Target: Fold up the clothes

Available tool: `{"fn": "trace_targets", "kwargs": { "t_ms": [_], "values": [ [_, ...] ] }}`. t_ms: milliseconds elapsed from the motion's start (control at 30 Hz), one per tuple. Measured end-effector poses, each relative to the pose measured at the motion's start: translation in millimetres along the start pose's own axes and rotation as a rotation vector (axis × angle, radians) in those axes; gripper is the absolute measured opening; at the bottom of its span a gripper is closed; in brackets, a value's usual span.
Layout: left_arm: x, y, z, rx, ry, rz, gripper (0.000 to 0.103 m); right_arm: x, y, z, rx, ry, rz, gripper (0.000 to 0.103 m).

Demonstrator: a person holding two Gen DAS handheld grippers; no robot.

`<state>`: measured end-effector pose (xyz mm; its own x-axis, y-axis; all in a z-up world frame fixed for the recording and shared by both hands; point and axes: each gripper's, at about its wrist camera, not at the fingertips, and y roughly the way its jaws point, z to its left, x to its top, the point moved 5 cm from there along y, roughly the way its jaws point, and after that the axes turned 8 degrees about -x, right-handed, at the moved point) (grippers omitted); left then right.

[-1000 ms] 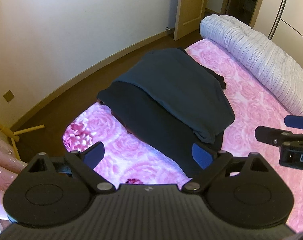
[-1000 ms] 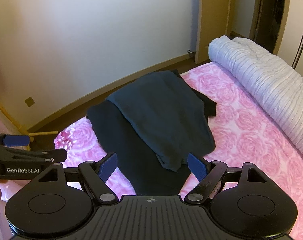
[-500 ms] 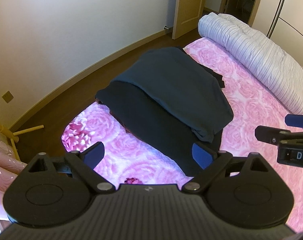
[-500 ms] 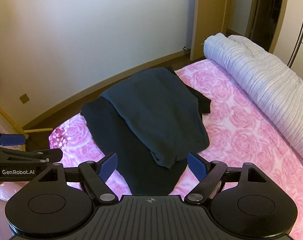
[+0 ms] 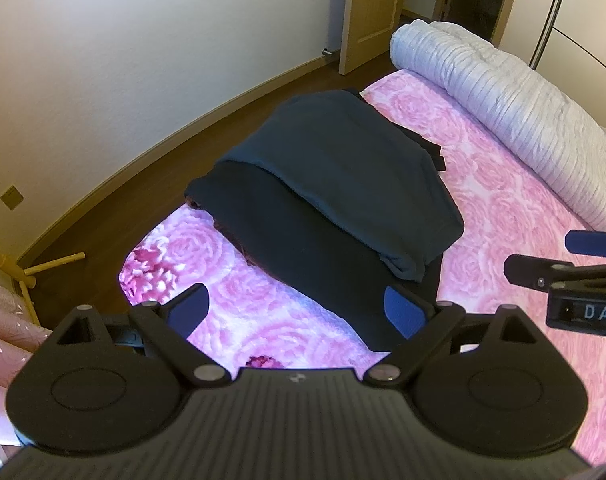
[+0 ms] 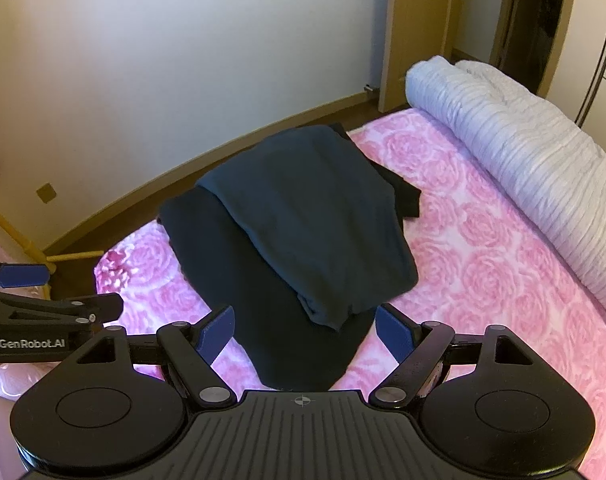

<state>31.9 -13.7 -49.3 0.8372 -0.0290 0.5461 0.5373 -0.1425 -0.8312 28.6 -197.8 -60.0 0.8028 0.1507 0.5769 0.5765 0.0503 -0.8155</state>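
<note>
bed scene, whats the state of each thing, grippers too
left gripper: open, empty, above the bed
right gripper: open, empty
teal garment: folded over, lying on the black one
black garment: spread flat
duvet: rolled up
door: open

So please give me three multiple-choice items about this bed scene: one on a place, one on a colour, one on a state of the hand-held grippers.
1. Where does the dark teal garment lie?
A. on the floor
B. on top of the black garment
C. on the rolled white duvet

2. What colour is the bed sheet?
A. pink with roses
B. plain green
C. striped grey

3. How are the left hand-held gripper and the right hand-held gripper?
A. both shut on cloth
B. one open, one shut
C. both open, holding nothing

Answers:
1 B, the teal cloth overlaps the black one.
2 A, a pink rose print shows all around the clothes.
3 C, the blue pads stand wide apart in both views.
</note>
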Motion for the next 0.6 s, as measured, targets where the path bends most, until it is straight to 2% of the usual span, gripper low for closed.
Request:
{"fn": "trace_targets", "kwargs": {
  "t_ms": [133, 233, 400, 500, 600],
  "values": [
    [0.9, 0.8, -0.4, 0.0, 0.004, 0.002, 0.093, -3.4, 4.1, -7.1, 0.001, 0.036, 0.023, 0.081],
    [1.0, 0.6, -0.2, -0.001, 0.0, 0.001, 0.093, -5.8, 9.0, -10.0, -0.043, 0.035, 0.042, 0.081],
    [-0.4, 0.7, 3.2, -0.005, -0.011, 0.002, 0.093, -10.9, 12.6, -18.5, 0.012, 0.089, 0.075, 0.081],
    [-0.3, 0.5, 4.7, -0.008, -0.013, 0.003, 0.093, -9.7, 8.6, -22.5, 0.067, 0.1, 0.042, 0.081],
    [-0.7, 0.8, 5.1, -0.01, -0.013, 0.004, 0.093, -7.5, 6.9, -29.6, 0.021, 0.128, 0.022, 0.081]
  ]
}}
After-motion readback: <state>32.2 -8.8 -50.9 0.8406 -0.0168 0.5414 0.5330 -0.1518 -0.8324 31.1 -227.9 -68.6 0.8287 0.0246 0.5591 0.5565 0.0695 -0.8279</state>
